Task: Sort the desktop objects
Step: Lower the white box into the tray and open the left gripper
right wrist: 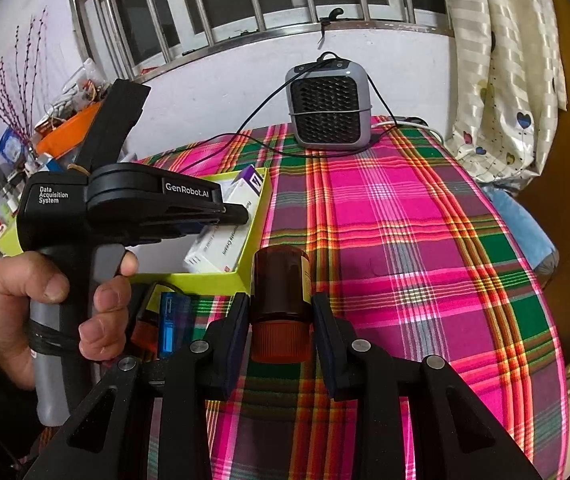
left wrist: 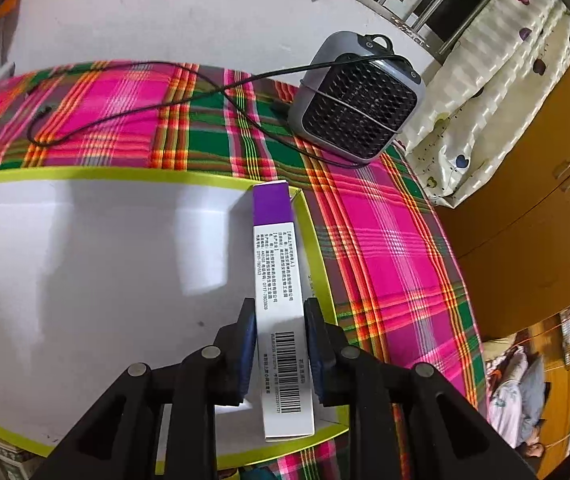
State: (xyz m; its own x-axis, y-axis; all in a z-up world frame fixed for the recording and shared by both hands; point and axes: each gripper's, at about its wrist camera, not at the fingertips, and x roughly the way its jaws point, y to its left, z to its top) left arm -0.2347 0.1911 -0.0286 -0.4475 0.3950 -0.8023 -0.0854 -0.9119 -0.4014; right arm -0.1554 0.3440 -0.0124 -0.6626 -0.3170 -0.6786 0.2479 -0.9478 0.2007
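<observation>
Your rigs are both matte black plastic: each black two-finger left gripper (left wrist: 279,344) and black two-finger right gripper (right wrist: 281,336) has angular linkage arms with triangular cutouts, round silver pivot screws and dark blue pads (left wrist: 248,354) on the fingers. From the right wrist camera, the left unit's body carries white "Data Acquisition System" and "GenRobot.AI" lettering, a grey trigger, and a grey handle wrapped with black bands. Your hand (right wrist: 51,312) comes out of a dark sleeve.

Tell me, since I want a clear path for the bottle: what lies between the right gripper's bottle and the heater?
In the right wrist view, only bare plaid tablecloth and the heater's black cable lie between the brown bottle and the heater.
</observation>
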